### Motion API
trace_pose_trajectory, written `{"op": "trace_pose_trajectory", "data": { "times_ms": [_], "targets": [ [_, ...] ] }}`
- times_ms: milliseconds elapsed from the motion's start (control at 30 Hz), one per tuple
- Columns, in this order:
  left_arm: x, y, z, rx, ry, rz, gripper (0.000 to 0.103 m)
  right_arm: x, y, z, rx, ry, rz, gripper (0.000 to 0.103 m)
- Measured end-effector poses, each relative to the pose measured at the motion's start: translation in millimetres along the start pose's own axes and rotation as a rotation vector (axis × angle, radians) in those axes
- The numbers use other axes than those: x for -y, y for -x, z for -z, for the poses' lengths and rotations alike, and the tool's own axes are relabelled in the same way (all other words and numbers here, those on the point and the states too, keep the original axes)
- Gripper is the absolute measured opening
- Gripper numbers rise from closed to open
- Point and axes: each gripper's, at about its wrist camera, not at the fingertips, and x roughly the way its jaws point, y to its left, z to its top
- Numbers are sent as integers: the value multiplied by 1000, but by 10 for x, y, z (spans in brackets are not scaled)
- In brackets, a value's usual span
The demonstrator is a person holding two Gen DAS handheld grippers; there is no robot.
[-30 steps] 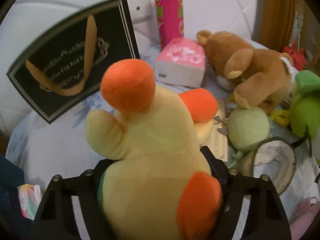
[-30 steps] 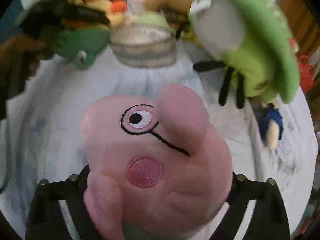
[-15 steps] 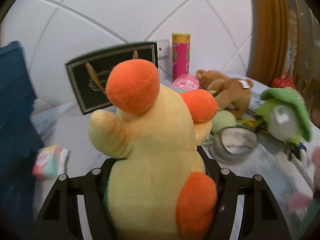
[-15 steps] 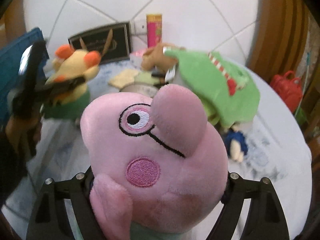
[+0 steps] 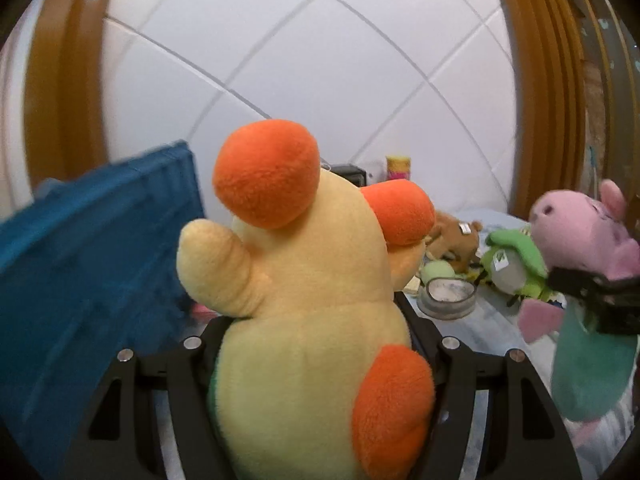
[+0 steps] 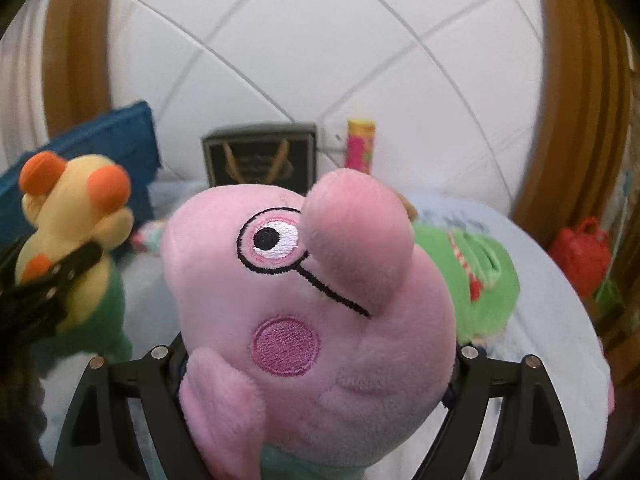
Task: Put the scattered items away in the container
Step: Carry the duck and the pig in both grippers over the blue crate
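Since a second ago both toys have been carried up off the bed: then the left view looked down on the black gift bag and the brown bear close by, whereas now the white panelled wall fills most of both views and the blue bin looms large at the left edge of the left view. The left gripper is clamped on the yellow plush, its jaws having just been closing a little with the toy between them; the right gripper is held wide around the pink pig, which is squeezed between its fingers. The fingertips of both grippers are hidden behind the toys, and the lower bodies of both toys are cut off by the bottom edge. The bin is blurred and only its side wall can be seen, so its inside cannot be made out. In the left view the pig is seen in the other gripper at the right edge, above the bed. The plush is just right of the bin wall, touching cannot be told. Left on the bed are the green toy, the bear, a round tin and the gift bag by the wall.
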Motion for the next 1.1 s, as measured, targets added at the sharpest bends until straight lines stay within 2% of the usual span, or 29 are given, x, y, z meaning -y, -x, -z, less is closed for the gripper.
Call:
{"op": "trace_pose_trajectory", "data": {
  "times_ms": [133, 333, 433, 633, 800, 967, 1100],
  "targets": [
    [-140, 421, -123, 60, 9, -43, 67, -229, 237, -181, 60, 26, -38, 86],
    [-448, 973, -257, 123, 16, -70, 68, -649, 565, -408, 114, 48, -46, 87],
    [-586, 1187, -290, 130, 15, -75, 69, -903, 744, -515, 142, 54, -48, 87],
    [-866, 1576, -289, 152, 21, -100, 69, -1492, 1095, -613, 192, 86, -114, 88],
    [-1070, 1869, -291, 180, 43, -164, 70, -1885, 1288, -705, 227, 123, -205, 88],
    [-1241, 2076, -351, 204, 75, -254, 71, -2198, 1384, -887, 260, 190, -302, 89],
    [-1410, 2197, -397, 214, 98, -328, 72, -2393, 1456, -1020, 288, 241, -348, 89]
  ]
}}
